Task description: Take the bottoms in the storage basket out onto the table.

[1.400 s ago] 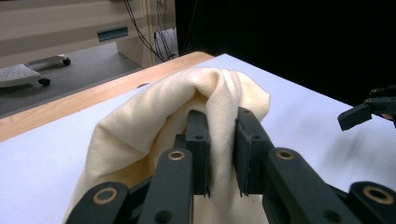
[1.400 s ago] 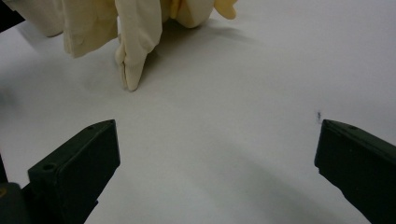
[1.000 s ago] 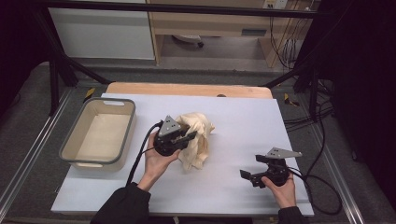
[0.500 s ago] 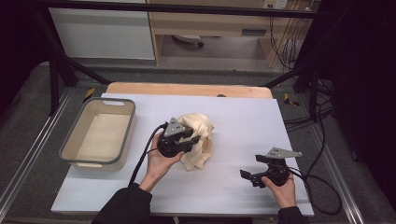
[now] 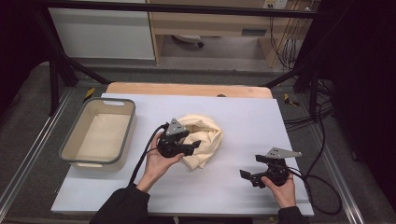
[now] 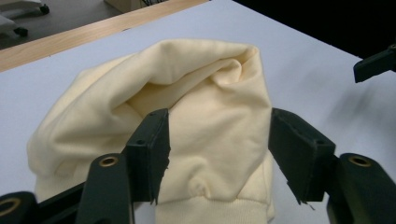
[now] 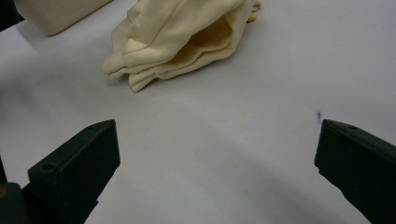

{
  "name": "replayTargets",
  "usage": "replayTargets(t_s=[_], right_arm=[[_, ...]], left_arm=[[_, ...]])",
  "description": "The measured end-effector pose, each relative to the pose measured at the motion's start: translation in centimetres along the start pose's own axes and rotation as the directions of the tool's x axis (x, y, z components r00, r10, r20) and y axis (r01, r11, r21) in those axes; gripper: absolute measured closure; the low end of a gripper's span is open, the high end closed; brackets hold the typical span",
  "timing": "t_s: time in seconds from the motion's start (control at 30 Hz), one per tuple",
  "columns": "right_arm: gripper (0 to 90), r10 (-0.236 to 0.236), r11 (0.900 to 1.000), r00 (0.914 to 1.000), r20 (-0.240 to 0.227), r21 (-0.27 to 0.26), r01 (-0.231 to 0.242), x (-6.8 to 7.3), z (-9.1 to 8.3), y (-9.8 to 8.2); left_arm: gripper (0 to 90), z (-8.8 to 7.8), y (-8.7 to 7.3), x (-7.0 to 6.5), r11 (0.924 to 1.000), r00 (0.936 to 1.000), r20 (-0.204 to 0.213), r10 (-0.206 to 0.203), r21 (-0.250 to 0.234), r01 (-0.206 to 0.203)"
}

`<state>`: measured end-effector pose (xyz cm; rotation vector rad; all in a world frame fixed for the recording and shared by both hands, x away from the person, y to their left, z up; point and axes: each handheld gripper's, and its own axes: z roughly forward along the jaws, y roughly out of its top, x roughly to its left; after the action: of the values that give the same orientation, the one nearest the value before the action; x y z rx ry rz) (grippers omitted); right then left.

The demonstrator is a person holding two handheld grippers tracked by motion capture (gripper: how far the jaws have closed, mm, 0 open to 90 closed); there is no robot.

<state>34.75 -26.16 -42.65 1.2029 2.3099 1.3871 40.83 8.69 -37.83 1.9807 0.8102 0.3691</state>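
Observation:
A crumpled cream-yellow cloth (image 5: pixel 208 137) lies in a heap on the middle of the white table. My left gripper (image 5: pixel 196 147) is at the cloth's left side, low over it. Its jaws have just been opening and now stand apart; in the left gripper view the cloth (image 6: pixel 205 93) bulges between the two fingers (image 6: pixel 149 149) without being pinched. My right gripper (image 5: pixel 251 166) hovers wide open near the front right of the table, a good hand's width from the cloth. In the right gripper view the cloth (image 7: pixel 187 37) lies beyond that gripper (image 7: pixel 217 154), with bare table between its jaws.
A beige tub with a grey rim (image 5: pixel 70 140) stands empty at the table's left; its corner (image 7: pixel 56 14) also appears in the right gripper view. A wooden strip (image 5: pixel 187 88) runs along the far edge. Cables trail off the right side.
The left gripper's jaws have opened from a pinch on the cloth, and the cloth has slumped out of its bunch. The right gripper has stayed where it was.

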Motion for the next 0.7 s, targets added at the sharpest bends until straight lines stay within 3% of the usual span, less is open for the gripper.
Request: replayTargets(t_s=[0.5, 0.7], right_arm=[[0.5, 0.001, 1.0, 1.0, 0.0, -0.001, -0.001, 0.0, 0.0, 0.0], [0.5, -0.002, 1.0, 1.0, 0.0, -0.001, 0.002, 0.0, 0.1, 0.0]], left_arm=[[14.2, -1.0, -0.4, 0.6, 0.9989, 0.9998, -0.018, -0.012, 0.044, 0.013], [8.5, -1.7, -0.8, 1.0, 0.9981, 0.9995, -0.031, -0.012, 0.06, 0.014]])
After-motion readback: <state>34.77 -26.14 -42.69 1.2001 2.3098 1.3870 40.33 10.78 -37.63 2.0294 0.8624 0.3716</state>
